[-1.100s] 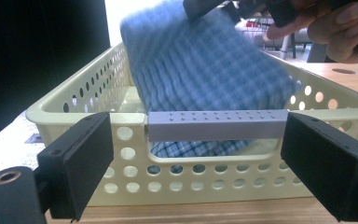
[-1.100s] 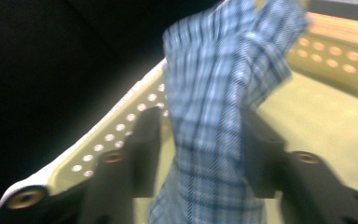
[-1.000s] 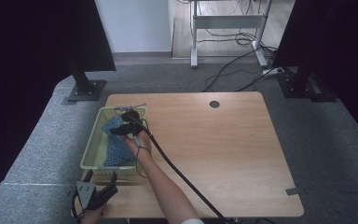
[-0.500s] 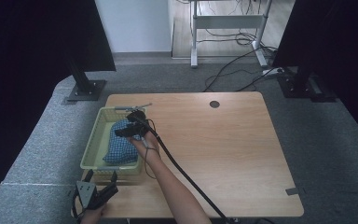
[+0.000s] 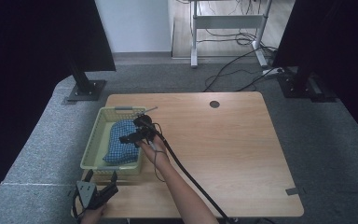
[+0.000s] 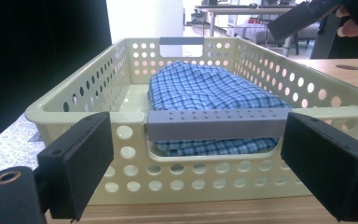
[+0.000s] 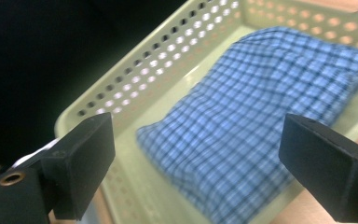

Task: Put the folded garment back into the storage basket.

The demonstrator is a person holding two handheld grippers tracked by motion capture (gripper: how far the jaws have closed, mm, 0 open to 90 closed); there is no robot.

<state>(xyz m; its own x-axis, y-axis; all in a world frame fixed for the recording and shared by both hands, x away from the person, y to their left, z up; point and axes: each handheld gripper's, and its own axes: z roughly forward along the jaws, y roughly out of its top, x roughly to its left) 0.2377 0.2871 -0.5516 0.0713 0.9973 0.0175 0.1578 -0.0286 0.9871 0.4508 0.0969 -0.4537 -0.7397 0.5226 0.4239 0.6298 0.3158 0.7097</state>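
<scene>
A pale green basket (image 5: pixel 93 151) with perforated walls sits at the left edge of the wooden table (image 5: pixel 223 154). Inside it lies a folded blue checked cloth (image 5: pixel 121 142), resting on the basket floor toward the right wall and leaving a bare strip along the left. The left gripper view shows a grey handle (image 6: pixel 214 123) on the near wall, with the cloth just behind it.

The right gripper (image 5: pixel 131 138) hovers over the basket's right side, above the cloth, held by a hand (image 5: pixel 150 142) whose forearm reaches in from the bottom edge. Its jaws stand wide apart and hold nothing; the right gripper view looks down between them onto the cloth. The left gripper (image 5: pixel 101 177) rests low at the table's near-left corner, just in front of the basket, jaws spread and empty, pointing at the grey handle.

Compared with half a second ago, the right gripper has drawn back slightly from the cloth; basket, cloth and left gripper lie as before.
</scene>
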